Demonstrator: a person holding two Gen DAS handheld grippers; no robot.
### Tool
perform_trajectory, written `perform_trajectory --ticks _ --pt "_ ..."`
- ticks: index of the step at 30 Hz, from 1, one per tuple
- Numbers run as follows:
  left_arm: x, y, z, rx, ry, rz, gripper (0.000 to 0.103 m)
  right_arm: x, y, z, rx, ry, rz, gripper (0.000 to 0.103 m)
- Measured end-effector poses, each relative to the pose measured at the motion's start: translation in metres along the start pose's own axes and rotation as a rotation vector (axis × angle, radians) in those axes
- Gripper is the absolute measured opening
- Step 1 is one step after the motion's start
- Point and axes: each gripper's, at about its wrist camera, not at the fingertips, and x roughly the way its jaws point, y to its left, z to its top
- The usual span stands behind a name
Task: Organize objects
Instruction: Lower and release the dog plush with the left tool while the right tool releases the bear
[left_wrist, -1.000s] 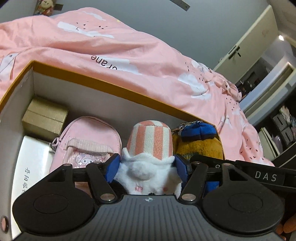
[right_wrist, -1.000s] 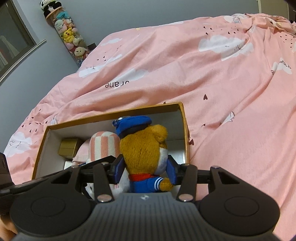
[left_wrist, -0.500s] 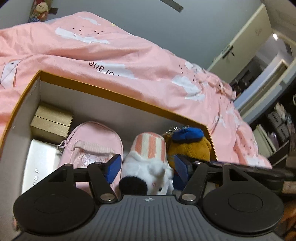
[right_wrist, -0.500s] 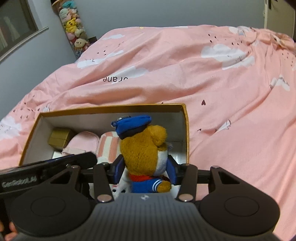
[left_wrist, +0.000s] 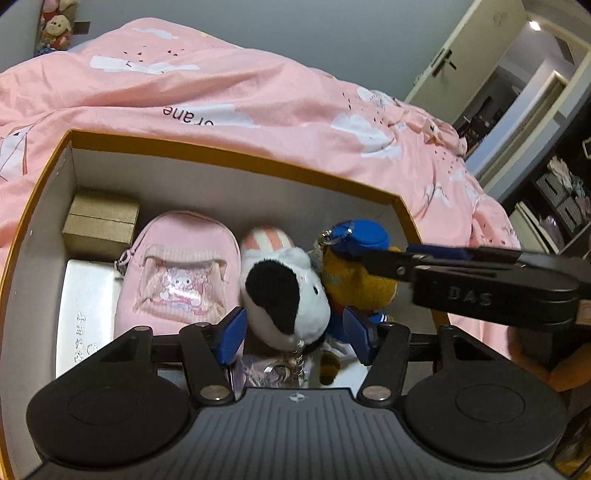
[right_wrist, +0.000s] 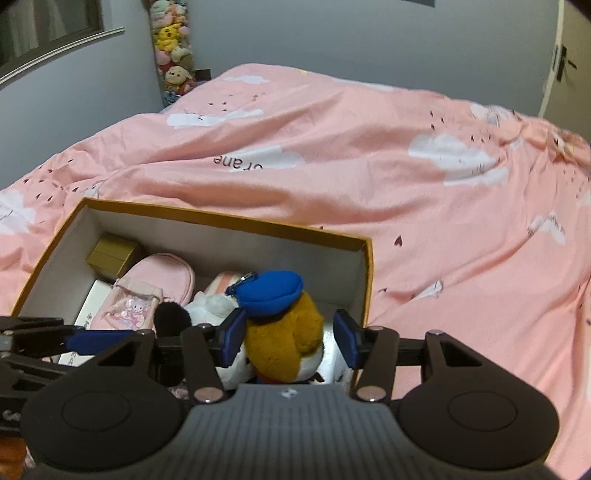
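An open cardboard box (left_wrist: 236, 168) (right_wrist: 229, 225) lies on the pink bed. Inside stand a white plush with a black patch and a striped hat (left_wrist: 284, 288) (right_wrist: 210, 306) and a brown bear with a blue cap (left_wrist: 354, 273) (right_wrist: 284, 332). My left gripper (left_wrist: 293, 334) is open, its pads either side of the white plush and apart from it. My right gripper (right_wrist: 290, 338) is open around the bear, with a gap on the right side. It also shows in the left wrist view (left_wrist: 480, 280).
The box also holds a pink mini backpack (left_wrist: 177, 273) (right_wrist: 147, 295), a gold box (left_wrist: 99, 221) (right_wrist: 110, 254) and a white flat box (left_wrist: 85, 314). A pink duvet (right_wrist: 369, 166) surrounds it. Plush toys (right_wrist: 171, 48) stack in the far corner. A door (left_wrist: 461, 62) stands on the right.
Both grippers opened and let go of their plush toys, which now rest in the box. Both grippers pulled back and up, so more of the box shows.
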Motion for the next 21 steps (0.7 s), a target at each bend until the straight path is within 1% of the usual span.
perform_trajectory --ticks 2,3,4,6,7,12,13,16,21 --pt "0.0 -0.002 -0.001 0.015 0.014 0.004 0.065 -0.007 0.001 -0.003 -0.026 -0.006 -0.001 0.053" --pt "0.001 -0.002 -0.002 0.017 0.019 0.006 0.065 -0.01 0.002 -0.005 -0.038 -0.006 0.003 0.05" --pt "0.001 -0.002 -0.002 0.016 0.025 0.007 0.065 -0.012 0.002 -0.007 -0.048 -0.005 0.01 0.044" --pt "0.004 -0.001 -0.003 0.006 0.042 0.005 0.064 -0.016 0.004 -0.013 -0.071 0.003 0.022 0.039" --pt "0.005 -0.001 -0.003 0.0 0.05 0.0 0.063 -0.017 0.005 -0.016 -0.083 0.005 0.026 0.035" --pt "0.013 -0.004 -0.007 -0.002 0.085 0.017 0.057 -0.021 0.01 -0.031 -0.162 0.014 0.018 0.027" --pt "0.014 -0.005 -0.007 -0.006 0.091 0.019 0.054 -0.02 0.01 -0.033 -0.172 0.018 0.015 0.024" --pt "0.022 -0.003 -0.006 -0.025 0.113 0.026 0.045 -0.015 0.007 -0.037 -0.183 0.032 0.016 0.019" --pt "0.034 -0.004 -0.002 -0.035 0.131 0.062 0.034 -0.007 0.008 -0.04 -0.209 0.037 0.015 0.017"
